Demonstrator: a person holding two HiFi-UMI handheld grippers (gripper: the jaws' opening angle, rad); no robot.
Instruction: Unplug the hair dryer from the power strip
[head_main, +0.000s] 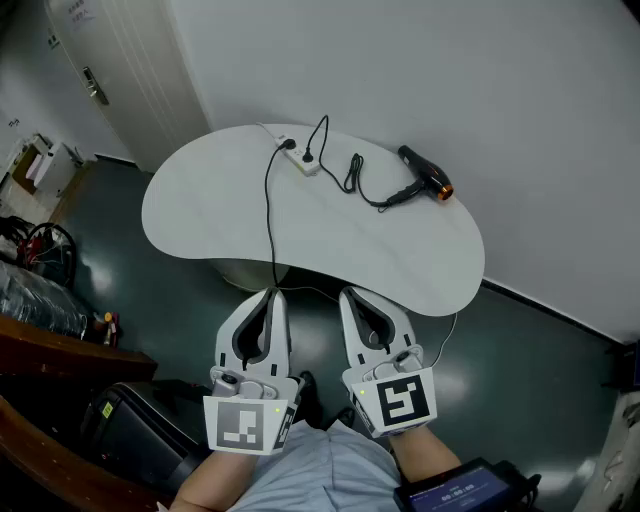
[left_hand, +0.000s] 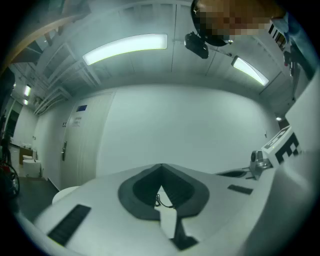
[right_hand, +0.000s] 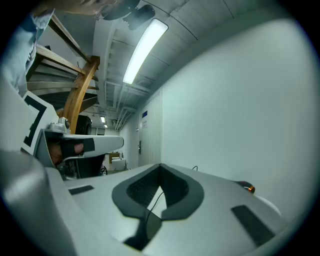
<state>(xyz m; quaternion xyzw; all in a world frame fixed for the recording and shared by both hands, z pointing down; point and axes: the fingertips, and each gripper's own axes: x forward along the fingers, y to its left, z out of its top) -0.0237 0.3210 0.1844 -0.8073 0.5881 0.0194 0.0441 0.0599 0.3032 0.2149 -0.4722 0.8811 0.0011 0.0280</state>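
Observation:
A black hair dryer (head_main: 424, 179) with an orange nozzle lies at the far right of the white table (head_main: 400, 260). Its cord (head_main: 355, 175) loops left to a plug in the white power strip (head_main: 303, 161) at the table's far edge. In the right gripper view only the hair dryer's orange tip (right_hand: 248, 188) shows. My left gripper (head_main: 272, 292) and right gripper (head_main: 350, 293) hang side by side just short of the table's near edge, both shut on nothing. Each points level toward the table, well short of the strip.
A black cable (head_main: 269, 225) runs from the strip over the table's near edge, close to my left gripper. A white wall stands right behind the table. A door (head_main: 110, 60) is at far left, a dark bag (head_main: 130, 425) and clutter at near left.

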